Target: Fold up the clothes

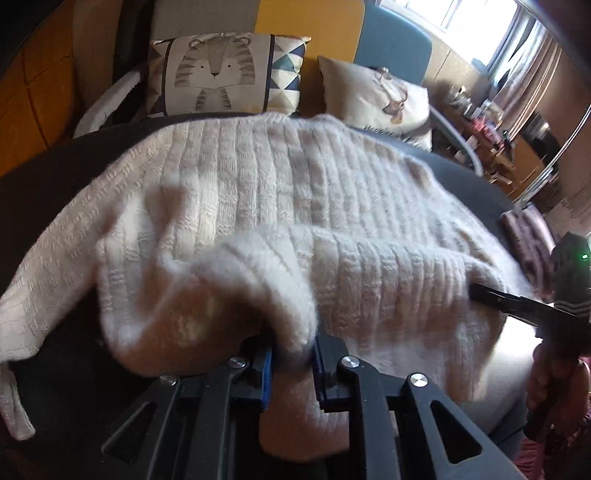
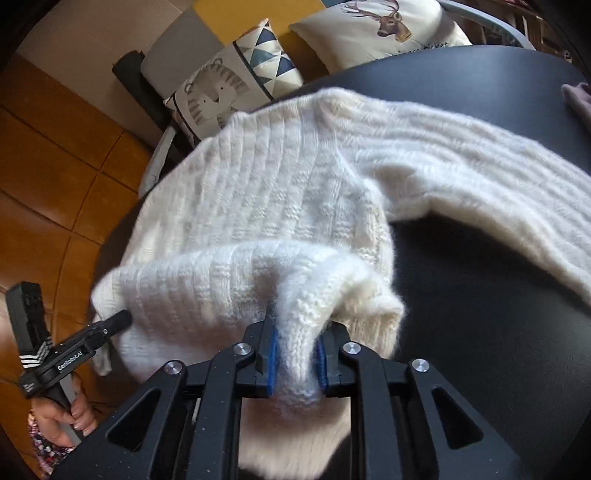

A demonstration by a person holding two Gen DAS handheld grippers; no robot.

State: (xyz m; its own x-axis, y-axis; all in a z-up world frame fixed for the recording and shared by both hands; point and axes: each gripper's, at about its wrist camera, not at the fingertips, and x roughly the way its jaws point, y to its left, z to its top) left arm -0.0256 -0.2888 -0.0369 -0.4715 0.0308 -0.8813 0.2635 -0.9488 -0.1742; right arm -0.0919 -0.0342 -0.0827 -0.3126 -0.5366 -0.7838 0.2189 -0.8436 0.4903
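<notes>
The cream knit sweater point(image 1: 258, 177) lies spread on the dark round worktop point(image 2: 480, 314), its body running away from me toward the cushions and one sleeve point(image 2: 480, 177) trailing off to my right. Its near edge is lifted off the surface and doubled into a roll, and that roll runs crosswise between my two hands; I judge the fold has to carry this edge forward, along the sweater's long axis, over the flat body beyond it.

My left tongs point(image 1: 293, 365) are closed narrow on a bunch of the near hem, knit squeezed between the blue pads point(image 1: 267, 376), with more fabric sagging below them. My right tongs point(image 2: 295, 365) grip the same edge farther along, pads drawn in tight on a ridge of knit. From the left camera I see the right tongs' tip buried in the roll at the right end; from the right camera the left tongs' tip sits at the roll's left end. Both hold at about the same depth, so neither hand looks nearer to the far hem.

A tiger cushion point(image 1: 218, 74) and a deer cushion point(image 2: 384, 29) sit behind the worktop, well apart from the sweater's far edge. A pinkish cloth point(image 1: 528, 243) lies at the worktop's right rim, near the sleeve side.
</notes>
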